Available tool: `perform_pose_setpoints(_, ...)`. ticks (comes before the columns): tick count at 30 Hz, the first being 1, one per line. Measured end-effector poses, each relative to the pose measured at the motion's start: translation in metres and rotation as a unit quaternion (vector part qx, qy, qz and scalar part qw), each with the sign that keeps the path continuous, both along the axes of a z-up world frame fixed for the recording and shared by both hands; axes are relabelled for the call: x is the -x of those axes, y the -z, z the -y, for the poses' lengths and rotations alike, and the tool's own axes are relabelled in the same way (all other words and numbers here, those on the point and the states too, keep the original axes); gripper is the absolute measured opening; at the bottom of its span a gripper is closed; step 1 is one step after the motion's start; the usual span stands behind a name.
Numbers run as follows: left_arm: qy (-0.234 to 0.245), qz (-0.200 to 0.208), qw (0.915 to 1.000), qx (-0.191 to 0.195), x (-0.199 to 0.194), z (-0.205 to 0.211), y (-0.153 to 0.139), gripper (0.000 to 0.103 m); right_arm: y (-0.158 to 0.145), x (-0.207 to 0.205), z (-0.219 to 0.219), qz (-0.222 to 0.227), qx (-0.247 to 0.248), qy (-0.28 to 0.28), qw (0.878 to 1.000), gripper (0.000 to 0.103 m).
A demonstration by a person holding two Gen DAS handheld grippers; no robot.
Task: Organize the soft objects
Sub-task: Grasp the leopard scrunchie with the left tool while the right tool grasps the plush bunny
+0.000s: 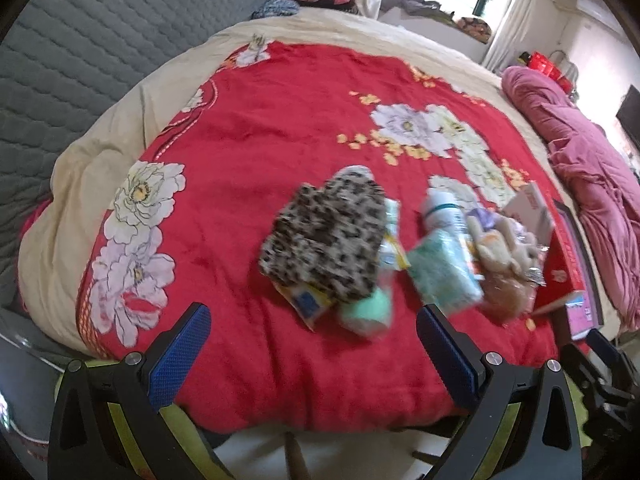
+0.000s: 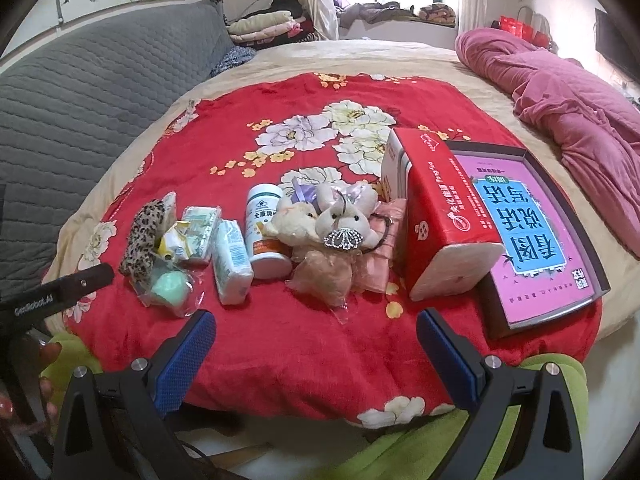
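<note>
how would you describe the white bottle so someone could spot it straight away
On the red floral blanket a row of small items runs from left to right. The white bottle stands upright mid-row, between a wrapped white pack and the plush bears. It alone is hard, cylindrical, with an orange band.

Red tissue pack (image 2: 436, 216), centre right: "YongHua" beside small Chinese print. Pink book cover (image 2: 532, 224), right: large inverted Chinese title. White supplement bottle (image 2: 266, 232), centre: "全康". Black tool arm (image 2: 52, 292), lower left: lettering, unclear.
</note>
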State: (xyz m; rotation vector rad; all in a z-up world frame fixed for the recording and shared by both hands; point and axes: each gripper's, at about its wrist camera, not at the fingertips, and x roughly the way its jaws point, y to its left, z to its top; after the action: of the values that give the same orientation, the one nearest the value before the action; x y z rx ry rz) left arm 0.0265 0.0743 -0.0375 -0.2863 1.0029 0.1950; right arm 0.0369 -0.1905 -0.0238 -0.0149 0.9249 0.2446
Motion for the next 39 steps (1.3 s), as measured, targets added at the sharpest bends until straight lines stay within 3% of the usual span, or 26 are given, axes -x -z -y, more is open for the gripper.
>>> perform_pose_setpoints(8,0.024,-0.008,0.9997,0.007,-0.031,-0.003,0.014,0.103,0.003,-0.019,-0.004,-0.002,0.008,0.002,1.000,0.101)
perform_pose_setpoints(13,0.015,-0.006,0.9998,0.015,-0.051,-0.014,0.021,0.101,0.001,-0.036,0.000,0.003,0.027,0.014,1.000,0.101)
perform_pose_setpoints(20,0.014,-0.008,0.9985,0.052,-0.061,-0.027,0.035,0.095,0.011,-0.066,-0.007,-0.010,0.052,0.018,0.998,0.101)
perform_pose_setpoints(21,0.014,-0.008,0.9983,0.056,-0.061,-0.027,0.037,0.089,0.014,-0.071,-0.010,-0.015,0.058,0.015,0.998,0.101)
perform_pose_setpoints(24,0.014,-0.008,0.9968,0.079,-0.064,-0.031,0.042,0.073,0.020,-0.081,-0.013,-0.023,0.065,0.021,0.997,0.095)
perform_pose_setpoints(28,0.022,-0.005,0.9962,0.084,-0.066,-0.031,0.046,0.073,0.027,-0.094,-0.009,-0.034,0.066,0.038,0.997,0.086)
perform_pose_setpoints(36,0.030,0.000,0.9954,0.091,-0.069,-0.030,0.048,0.064,0.040,-0.115,-0.017,-0.053,0.088,0.042,0.994,0.082)
perform_pose_setpoints(39,0.031,0.001,0.9952,0.092,-0.070,-0.030,0.049,0.061,0.049,-0.121,-0.021,-0.064,0.097,0.040,0.992,0.067)
